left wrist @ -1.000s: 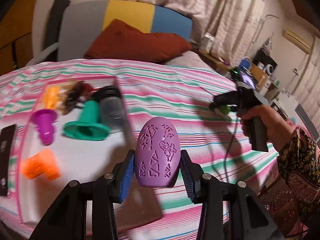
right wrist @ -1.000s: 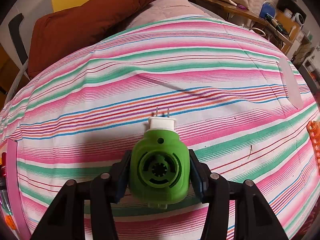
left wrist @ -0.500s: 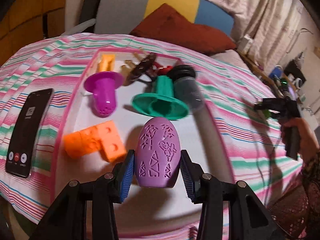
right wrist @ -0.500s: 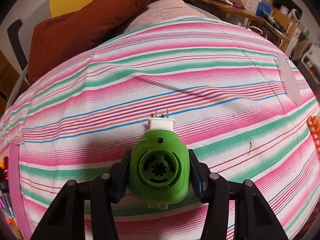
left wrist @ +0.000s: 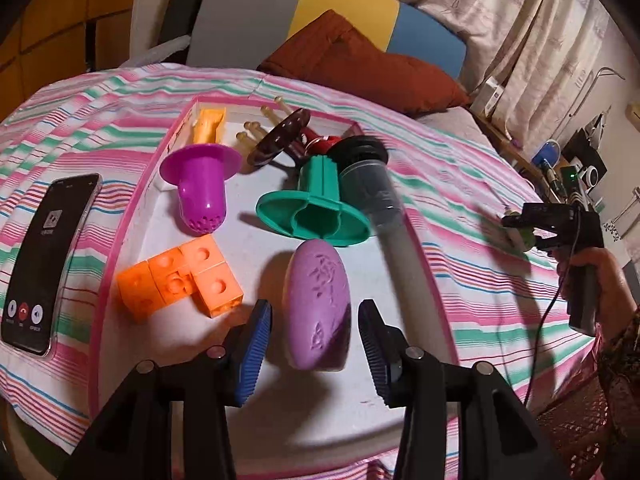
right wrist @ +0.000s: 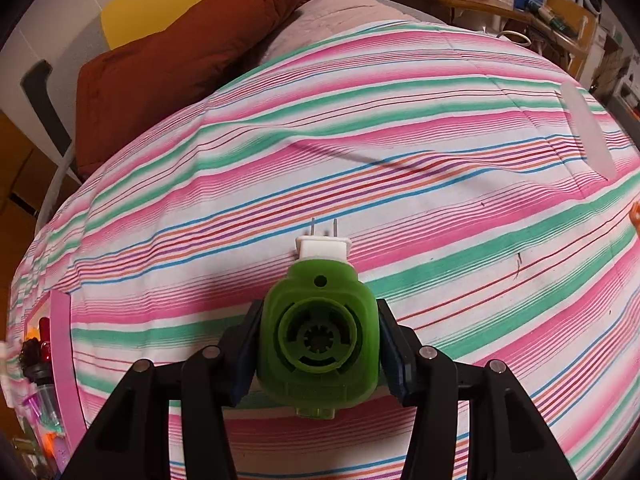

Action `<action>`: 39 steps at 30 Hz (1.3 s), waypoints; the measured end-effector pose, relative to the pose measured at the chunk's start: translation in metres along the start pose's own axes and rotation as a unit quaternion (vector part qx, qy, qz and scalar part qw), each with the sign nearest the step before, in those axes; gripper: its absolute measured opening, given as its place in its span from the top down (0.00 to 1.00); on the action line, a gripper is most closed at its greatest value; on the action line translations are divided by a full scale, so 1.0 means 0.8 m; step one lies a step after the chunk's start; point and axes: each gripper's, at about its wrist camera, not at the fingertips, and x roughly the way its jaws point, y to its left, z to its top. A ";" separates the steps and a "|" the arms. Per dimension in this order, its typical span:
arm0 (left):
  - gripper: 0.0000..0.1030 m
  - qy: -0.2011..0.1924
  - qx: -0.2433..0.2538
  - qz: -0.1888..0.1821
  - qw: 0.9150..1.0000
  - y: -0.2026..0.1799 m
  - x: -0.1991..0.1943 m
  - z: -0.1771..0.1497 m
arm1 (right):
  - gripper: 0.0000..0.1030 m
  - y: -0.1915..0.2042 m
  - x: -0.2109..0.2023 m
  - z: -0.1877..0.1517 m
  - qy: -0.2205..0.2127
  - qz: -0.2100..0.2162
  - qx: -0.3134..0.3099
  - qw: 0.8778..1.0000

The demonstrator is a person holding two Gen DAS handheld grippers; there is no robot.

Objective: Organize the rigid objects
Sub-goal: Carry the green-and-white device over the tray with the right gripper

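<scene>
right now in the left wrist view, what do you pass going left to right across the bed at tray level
phone → orange blocks → purple oval, between the open left gripper fingers → tray's right rim → right gripper holding the green plug

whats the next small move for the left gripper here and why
Probably back the left gripper straight away. Its jaws stand open with gaps either side of the purple oval piece, which lies in the pink-edged tray apart from the orange blocks.

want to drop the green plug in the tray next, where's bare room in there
Bare tray floor lies near the left tool, right of the purple oval, and below the orange blocks. The far end around the green funnel is crowded.
</scene>
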 end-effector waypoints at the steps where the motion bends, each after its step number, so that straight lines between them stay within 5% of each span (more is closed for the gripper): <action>1: 0.54 -0.007 0.006 0.005 1.000 -0.003 -0.006 -0.001 | 0.49 0.001 -0.001 -0.002 0.001 0.002 0.001 1.000; 8: 0.54 -0.048 0.039 0.012 0.998 -0.013 -0.035 -0.006 | 0.49 0.012 -0.012 -0.022 0.010 0.024 -0.005 1.000; 17: 0.54 -0.059 0.021 0.024 0.998 0.009 -0.052 -0.018 | 0.49 0.048 -0.040 -0.054 -0.001 0.070 -0.051 0.996; 25: 0.54 -0.065 0.006 0.022 0.998 0.022 -0.062 -0.020 | 0.49 0.104 -0.077 -0.108 -0.007 0.137 -0.100 0.985; 39: 0.54 -0.072 -0.005 0.022 0.997 0.034 -0.078 -0.021 | 0.49 0.210 -0.120 -0.205 -0.017 0.165 -0.195 0.967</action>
